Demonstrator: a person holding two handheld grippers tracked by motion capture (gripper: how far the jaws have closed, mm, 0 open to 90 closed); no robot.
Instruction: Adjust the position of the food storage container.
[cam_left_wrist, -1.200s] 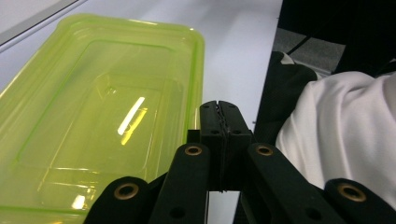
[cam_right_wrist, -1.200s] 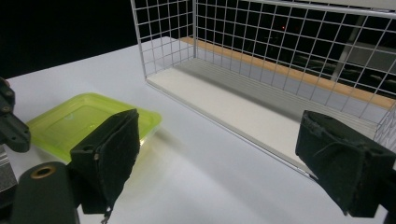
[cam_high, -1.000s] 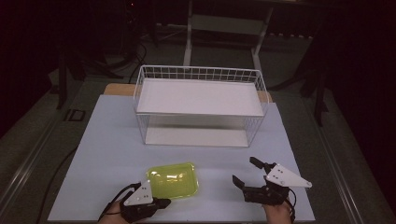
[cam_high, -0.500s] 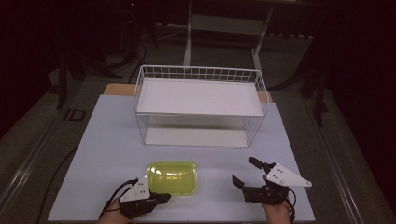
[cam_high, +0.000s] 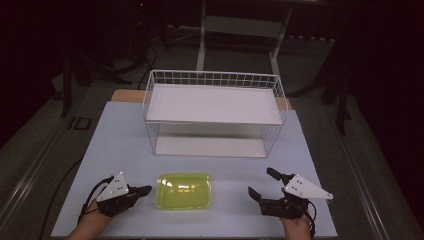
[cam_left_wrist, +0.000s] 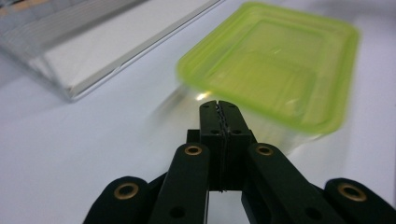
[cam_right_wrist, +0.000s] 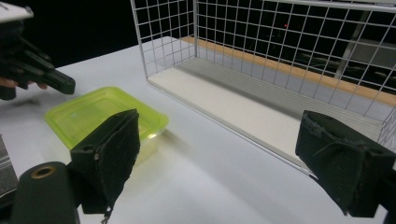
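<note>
A translucent yellow-green plastic container (cam_high: 183, 190) with its lid on lies flat on the white table, near the front edge. My left gripper (cam_high: 145, 190) sits just left of it with its jaws shut on nothing. In the left gripper view the shut tips (cam_left_wrist: 218, 105) point at the container (cam_left_wrist: 275, 60), a short gap away. My right gripper (cam_high: 263, 184) rests to the container's right, open and empty. Its padded fingers (cam_right_wrist: 112, 149) frame the container (cam_right_wrist: 102, 114) and the left gripper (cam_right_wrist: 42, 74) beyond it.
A white wire basket (cam_high: 214, 112) with a white shelf board inside stands at the middle back of the table (cam_high: 120, 135). It fills the upper right as the basket (cam_right_wrist: 280, 56) in the right gripper view. Dark floor and stand legs surround the table.
My left gripper has drawn back to the left, off the container's near corner. The container has settled flat and square. The right gripper has stayed put.
</note>
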